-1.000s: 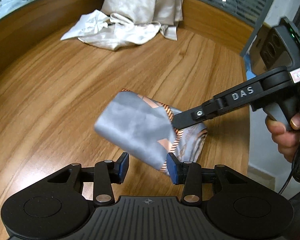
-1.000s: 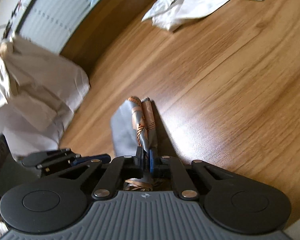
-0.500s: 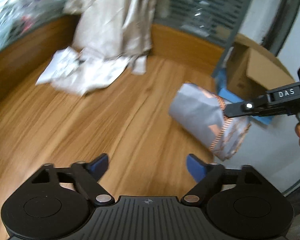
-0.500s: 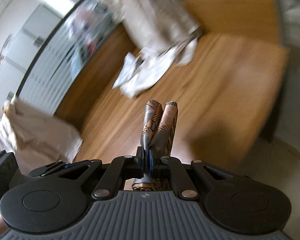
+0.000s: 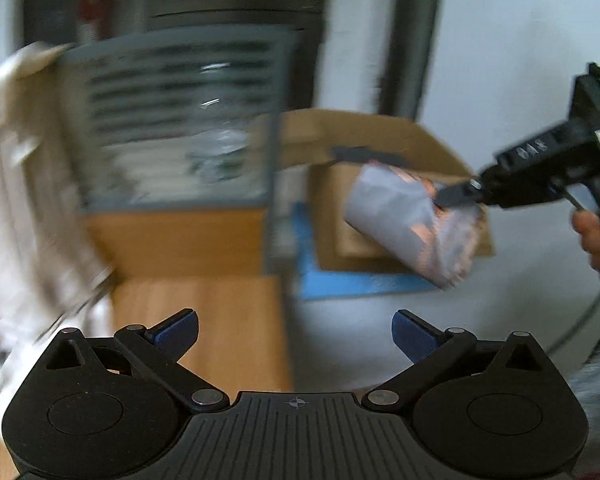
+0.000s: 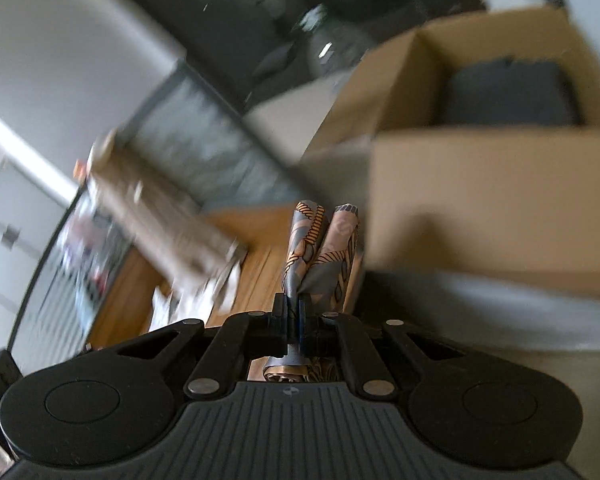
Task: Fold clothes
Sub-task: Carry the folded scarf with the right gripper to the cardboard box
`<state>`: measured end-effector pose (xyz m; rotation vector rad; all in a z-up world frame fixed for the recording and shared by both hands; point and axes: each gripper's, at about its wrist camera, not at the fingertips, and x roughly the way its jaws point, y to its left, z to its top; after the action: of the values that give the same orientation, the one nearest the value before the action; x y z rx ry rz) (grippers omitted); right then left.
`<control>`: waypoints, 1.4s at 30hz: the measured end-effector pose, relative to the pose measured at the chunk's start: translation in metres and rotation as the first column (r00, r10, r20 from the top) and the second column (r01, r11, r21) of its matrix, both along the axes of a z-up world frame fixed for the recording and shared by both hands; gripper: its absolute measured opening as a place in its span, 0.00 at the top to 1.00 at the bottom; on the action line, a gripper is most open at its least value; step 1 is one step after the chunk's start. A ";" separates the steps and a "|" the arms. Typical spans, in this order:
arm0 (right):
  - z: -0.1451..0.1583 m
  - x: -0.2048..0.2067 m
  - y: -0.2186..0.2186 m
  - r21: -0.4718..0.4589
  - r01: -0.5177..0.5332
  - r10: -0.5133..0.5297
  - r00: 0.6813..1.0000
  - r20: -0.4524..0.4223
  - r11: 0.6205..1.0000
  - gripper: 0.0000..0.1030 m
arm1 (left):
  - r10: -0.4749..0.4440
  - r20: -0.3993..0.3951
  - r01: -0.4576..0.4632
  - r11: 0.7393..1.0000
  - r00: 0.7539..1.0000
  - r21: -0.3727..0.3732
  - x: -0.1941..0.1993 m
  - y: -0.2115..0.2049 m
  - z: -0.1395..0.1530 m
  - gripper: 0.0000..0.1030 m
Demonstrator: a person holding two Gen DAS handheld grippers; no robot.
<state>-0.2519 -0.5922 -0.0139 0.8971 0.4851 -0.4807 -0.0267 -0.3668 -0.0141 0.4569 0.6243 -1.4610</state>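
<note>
- The pale clothes (image 5: 24, 184) show as a blur at the far left of the left wrist view, hanging down over the near end of the wooden table (image 5: 204, 320).
- The left gripper (image 5: 296, 334) has its jaws spread wide, with nothing between the blue pads (image 5: 176, 330).
- Behind the table stands a grey slatted panel (image 5: 172, 120), smeared by motion.
- The folded cloth (image 5: 416, 224), grey with orange patterning, hangs in the air right of centre, in front of a cardboard box (image 5: 380, 148) and off the table.
- The right gripper (image 5: 460, 196) comes in from the right and pinches the cloth at its upper right edge; a hand (image 5: 596, 240) grips its handle.
- In the right wrist view the right gripper's (image 6: 294, 312) jaws are closed tight on the cloth (image 6: 320, 240), which juts forward as two rolled folds.
- The open cardboard box (image 6: 492, 200) sits just right of the cloth, with something dark (image 6: 508, 96) inside.
</note>
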 end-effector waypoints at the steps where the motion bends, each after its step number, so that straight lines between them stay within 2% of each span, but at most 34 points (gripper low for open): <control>1: 0.006 -0.007 -0.014 -0.016 0.031 -0.031 1.000 0.006 0.999 0.95 | -0.024 -0.007 0.024 1.000 1.000 -0.006 -0.003 -0.014 0.003 0.00; 6: 0.033 -0.029 -0.083 -0.081 0.177 -0.172 0.983 0.058 0.981 0.95 | -0.064 -0.014 0.064 0.998 0.998 -0.014 -0.013 -0.080 0.014 0.00; 10: 0.035 -0.031 -0.141 -0.088 0.282 -0.274 0.958 0.086 0.955 0.95 | -0.081 -0.010 0.081 0.996 0.997 -0.030 -0.022 -0.115 0.022 0.00; 17: -0.005 -0.005 -0.235 -0.018 0.371 -0.370 0.928 0.034 0.929 0.94 | -0.081 0.009 0.081 0.996 0.997 -0.024 -0.035 -0.152 0.024 0.00; 24: -0.055 0.026 -0.290 0.111 0.418 -0.424 0.905 0.034 0.902 0.94 | -0.074 0.004 0.074 0.997 0.997 0.002 -0.041 -0.168 0.024 0.00; 27: -0.077 0.029 -0.297 0.147 0.444 -0.444 0.895 -0.033 0.884 0.92 | -0.073 0.002 0.073 0.997 0.997 0.013 -0.043 -0.174 0.023 0.00; 31: -0.083 0.027 -0.292 0.093 0.442 -0.432 0.895 -0.109 0.892 0.90 | -0.078 -0.012 0.078 0.997 0.997 0.016 -0.043 -0.180 0.023 0.00; 34: -0.071 0.026 -0.274 -0.059 0.410 -0.414 0.893 -0.176 0.910 0.84 | -0.086 -0.013 0.086 0.996 0.996 0.014 -0.044 -0.182 0.021 0.00; 37: -0.062 0.029 -0.264 -0.167 0.367 -0.398 0.892 -0.217 0.915 0.83 | -0.093 -0.014 0.094 0.996 0.996 0.014 -0.046 -0.185 0.021 0.00; 42: -0.053 0.046 -0.262 -0.274 0.215 -0.285 0.926 -0.248 0.938 0.81 | -0.092 -0.006 0.092 0.996 0.996 0.009 -0.049 -0.188 0.021 0.00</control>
<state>-0.2057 -0.8542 -0.0671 0.6579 0.5611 -0.8950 -0.0753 -0.5544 0.0065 0.4941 0.6214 -1.5482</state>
